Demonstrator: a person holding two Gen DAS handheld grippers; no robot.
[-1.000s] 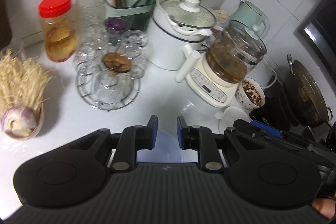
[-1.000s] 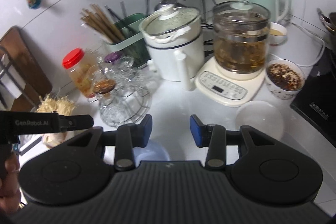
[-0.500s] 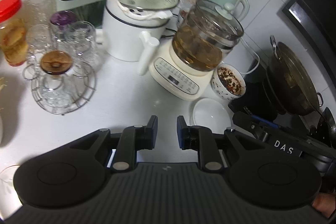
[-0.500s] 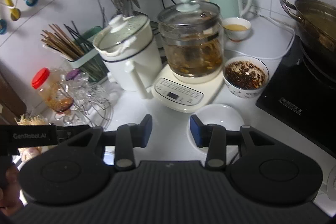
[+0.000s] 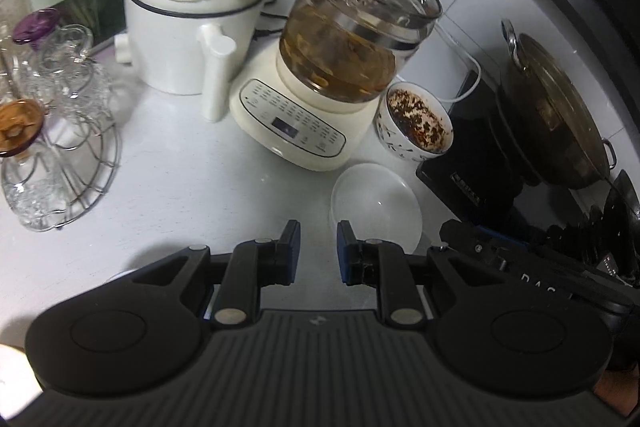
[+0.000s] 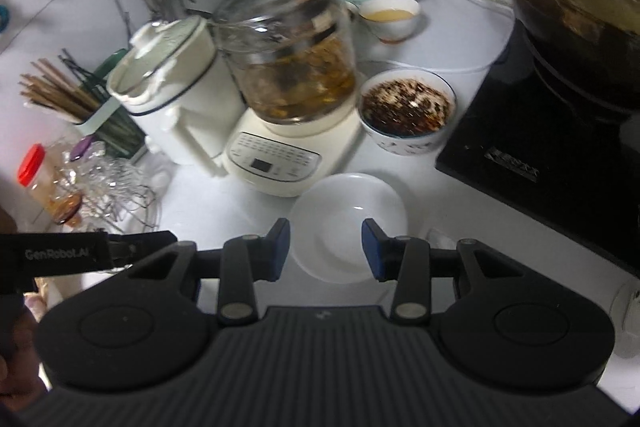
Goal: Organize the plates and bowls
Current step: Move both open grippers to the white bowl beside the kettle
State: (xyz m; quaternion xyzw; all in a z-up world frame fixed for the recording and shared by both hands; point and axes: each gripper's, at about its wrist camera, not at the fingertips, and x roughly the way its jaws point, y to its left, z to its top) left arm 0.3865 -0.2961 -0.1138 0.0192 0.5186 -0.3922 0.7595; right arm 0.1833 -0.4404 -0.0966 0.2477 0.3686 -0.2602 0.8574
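The white bowl (image 6: 347,223) sits empty on the counter (image 5: 192,163), just in front of the tea maker (image 6: 288,99). The right gripper (image 6: 325,247) hangs over the bowl, jaws apart, holding nothing. The left gripper (image 5: 318,251), beside the bowl, is open too.

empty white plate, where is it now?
In the right wrist view the white plate lies low centre on the counter, just ahead of the right tongs, before the glass kettle's base.
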